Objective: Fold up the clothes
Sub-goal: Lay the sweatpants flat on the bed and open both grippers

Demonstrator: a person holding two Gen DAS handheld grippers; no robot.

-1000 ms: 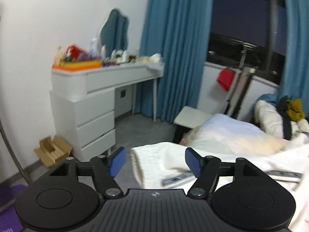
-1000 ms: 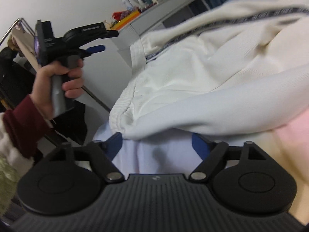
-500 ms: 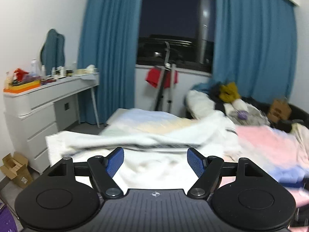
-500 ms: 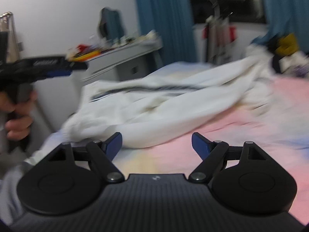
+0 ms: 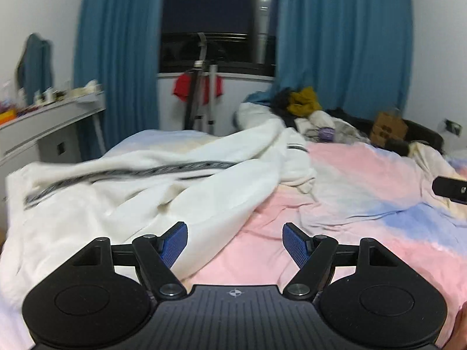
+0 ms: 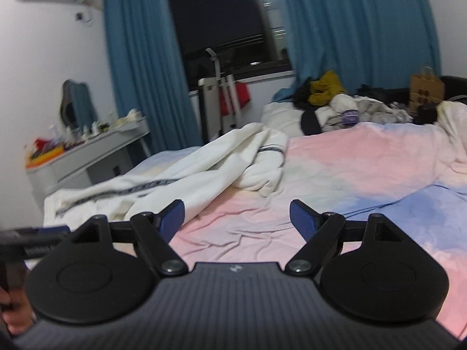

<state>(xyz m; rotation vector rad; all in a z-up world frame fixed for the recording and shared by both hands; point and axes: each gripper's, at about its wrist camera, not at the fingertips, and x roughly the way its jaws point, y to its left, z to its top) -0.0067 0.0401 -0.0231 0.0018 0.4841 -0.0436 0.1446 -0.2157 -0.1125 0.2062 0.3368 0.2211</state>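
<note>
Behind the white garment (image 5: 151, 192), a clothes heap (image 6: 335, 102) against curtains (image 5: 344, 43)

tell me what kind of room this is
Most likely a home bedroom. A bed with a pink and blue cover fills the view, with a white garment spread on it. A dressing table with a mirror stands by the wall, and blue curtains frame a dark window.
</note>
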